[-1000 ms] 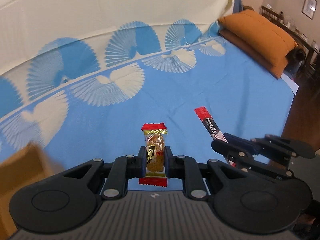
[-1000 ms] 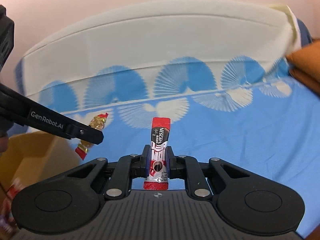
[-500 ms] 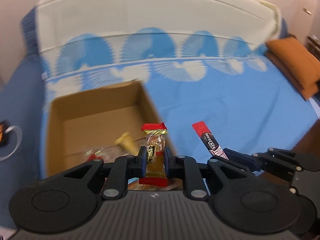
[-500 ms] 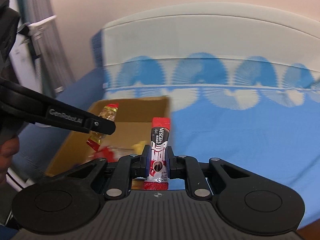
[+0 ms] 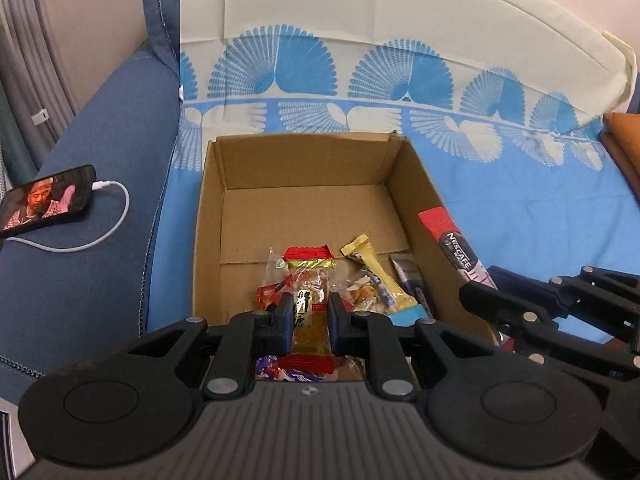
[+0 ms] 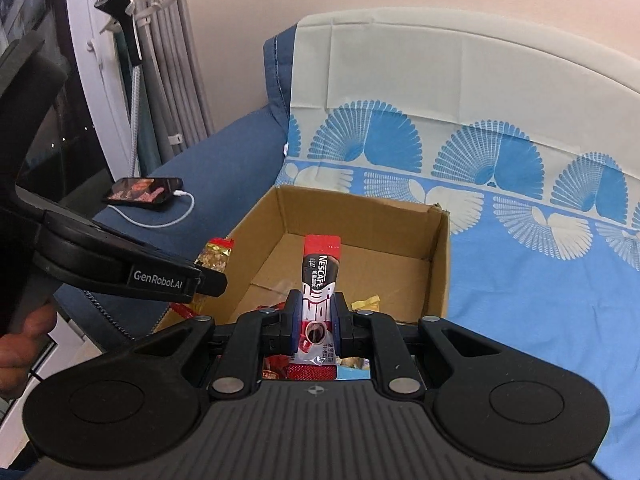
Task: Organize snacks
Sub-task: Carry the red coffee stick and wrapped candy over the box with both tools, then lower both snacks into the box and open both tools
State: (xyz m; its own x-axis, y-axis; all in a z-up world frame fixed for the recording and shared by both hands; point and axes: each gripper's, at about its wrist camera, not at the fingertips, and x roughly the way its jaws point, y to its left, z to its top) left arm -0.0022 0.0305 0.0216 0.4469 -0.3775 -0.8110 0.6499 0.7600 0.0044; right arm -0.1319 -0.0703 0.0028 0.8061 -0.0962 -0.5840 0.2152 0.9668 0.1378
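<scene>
An open cardboard box (image 5: 308, 168) sits on the blue patterned bedsheet and holds several wrapped snacks (image 5: 376, 280) near its front. My left gripper (image 5: 308, 316) is shut on a gold snack packet with red ends (image 5: 310, 280), held above the box's front part. My right gripper (image 6: 318, 316) is shut on a red Nescafe stick (image 6: 320, 276), held over the box (image 6: 360, 220). The Nescafe stick also shows at the right of the left wrist view (image 5: 452, 240), above the box's right wall. The gold snack packet (image 6: 216, 256) shows beside the left gripper's arm in the right wrist view.
A phone (image 5: 48, 196) with a lit screen and a white charging cable (image 5: 108, 224) lies on the dark blue sofa arm left of the box. An orange cushion (image 5: 624, 148) lies at the far right. Curtains and a window stand at the left (image 6: 120, 80).
Both grippers have swung left from the open bedsheet to above the cardboard box, each still holding its snack. The box and phone came into full view.
</scene>
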